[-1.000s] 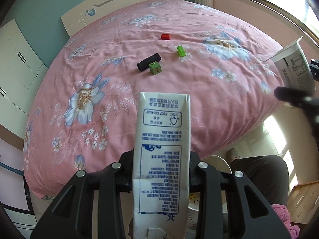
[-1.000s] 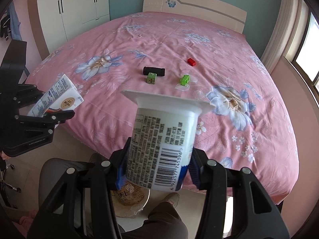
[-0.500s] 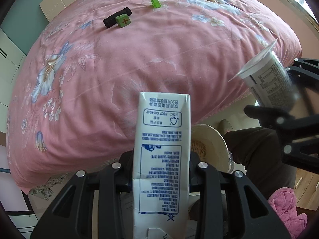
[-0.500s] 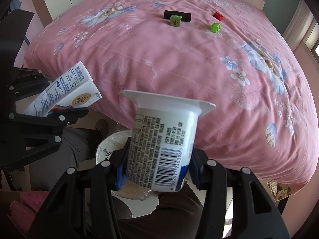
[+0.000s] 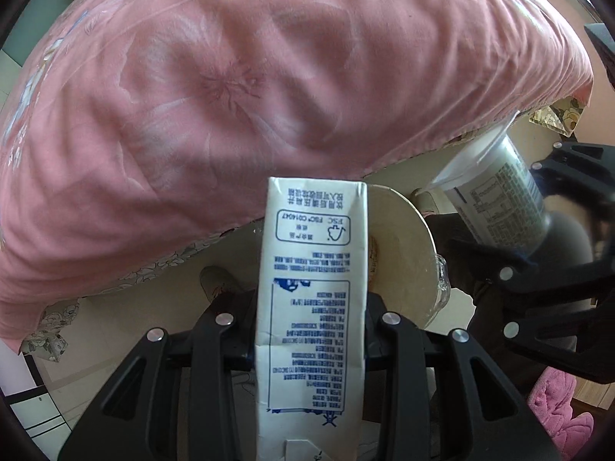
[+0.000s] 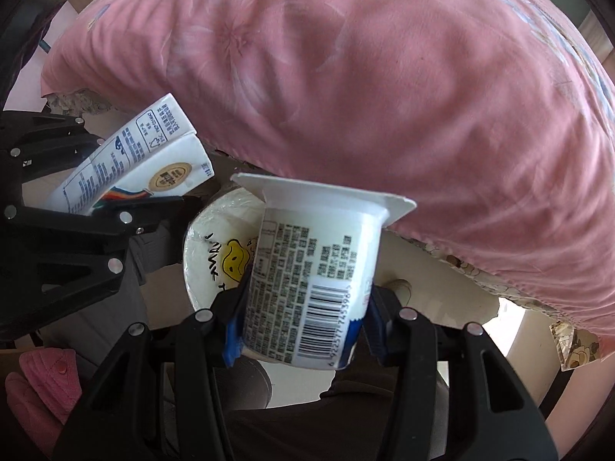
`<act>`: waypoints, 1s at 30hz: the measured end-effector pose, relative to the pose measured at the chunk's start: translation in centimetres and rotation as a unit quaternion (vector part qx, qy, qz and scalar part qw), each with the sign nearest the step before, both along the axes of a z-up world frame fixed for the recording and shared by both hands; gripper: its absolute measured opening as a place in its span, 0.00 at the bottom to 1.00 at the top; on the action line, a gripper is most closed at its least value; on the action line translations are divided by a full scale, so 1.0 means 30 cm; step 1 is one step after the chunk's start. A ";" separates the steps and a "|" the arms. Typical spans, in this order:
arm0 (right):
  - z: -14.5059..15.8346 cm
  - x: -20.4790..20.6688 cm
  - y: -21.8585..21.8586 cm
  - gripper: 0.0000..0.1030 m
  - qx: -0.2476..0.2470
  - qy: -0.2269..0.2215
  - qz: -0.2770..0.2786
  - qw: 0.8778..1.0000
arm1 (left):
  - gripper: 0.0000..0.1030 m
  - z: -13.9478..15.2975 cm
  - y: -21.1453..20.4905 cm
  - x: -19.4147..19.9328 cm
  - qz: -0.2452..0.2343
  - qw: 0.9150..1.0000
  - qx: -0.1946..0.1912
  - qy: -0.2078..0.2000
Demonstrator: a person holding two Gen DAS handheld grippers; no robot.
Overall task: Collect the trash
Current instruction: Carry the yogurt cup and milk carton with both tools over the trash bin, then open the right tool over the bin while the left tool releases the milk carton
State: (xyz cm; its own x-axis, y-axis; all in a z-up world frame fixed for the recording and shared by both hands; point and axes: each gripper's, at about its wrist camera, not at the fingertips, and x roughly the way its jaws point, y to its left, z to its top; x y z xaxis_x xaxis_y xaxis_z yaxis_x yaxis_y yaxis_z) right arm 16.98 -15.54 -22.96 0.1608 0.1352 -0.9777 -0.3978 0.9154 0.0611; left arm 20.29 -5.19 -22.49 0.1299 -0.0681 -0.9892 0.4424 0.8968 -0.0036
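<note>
Gripping a white milk carton (image 5: 311, 307) with blue print, my left fingers (image 5: 307, 330) are clamping its two sides, and it is standing out lengthwise past them. My right fingers (image 6: 303, 319) are pressing their blue pads on a white yogurt cup (image 6: 311, 280), its flanged rim pointing away from me and its barcode facing the camera. Both pieces of trash are hanging over a round white bin (image 6: 207, 253) lined with clear plastic, which is sitting on the pale floor (image 5: 127, 303) just beside the bed's near edge. The pink bedspread (image 5: 230, 77) is draping over that edge above the bin. My dark-trousered legs (image 6: 307, 426) are showing on either side of the bin.
</note>
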 end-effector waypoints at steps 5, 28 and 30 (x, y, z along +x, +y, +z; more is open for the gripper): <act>-0.137 -0.006 0.003 0.50 -0.001 0.039 -0.002 0.999 | 0.37 -0.105 -0.010 0.002 0.010 0.999 -0.005 0.030; -0.590 0.003 0.088 0.50 -0.002 0.164 -0.026 0.986 | 0.37 -0.562 0.048 0.057 0.114 0.984 -0.028 0.135; -0.617 0.007 0.093 0.50 -0.002 0.170 -0.028 0.985 | 0.37 -0.590 0.050 0.060 0.122 0.982 -0.032 0.141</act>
State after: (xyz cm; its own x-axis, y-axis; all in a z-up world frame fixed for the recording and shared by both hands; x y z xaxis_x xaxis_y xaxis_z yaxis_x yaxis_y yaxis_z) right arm 17.18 -12.75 -41.47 -0.1696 0.1313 -0.9767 -0.3042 0.9357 0.1785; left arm 22.08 -3.69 -40.18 -0.1293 -0.1321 -0.9828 0.1873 0.9700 -0.1550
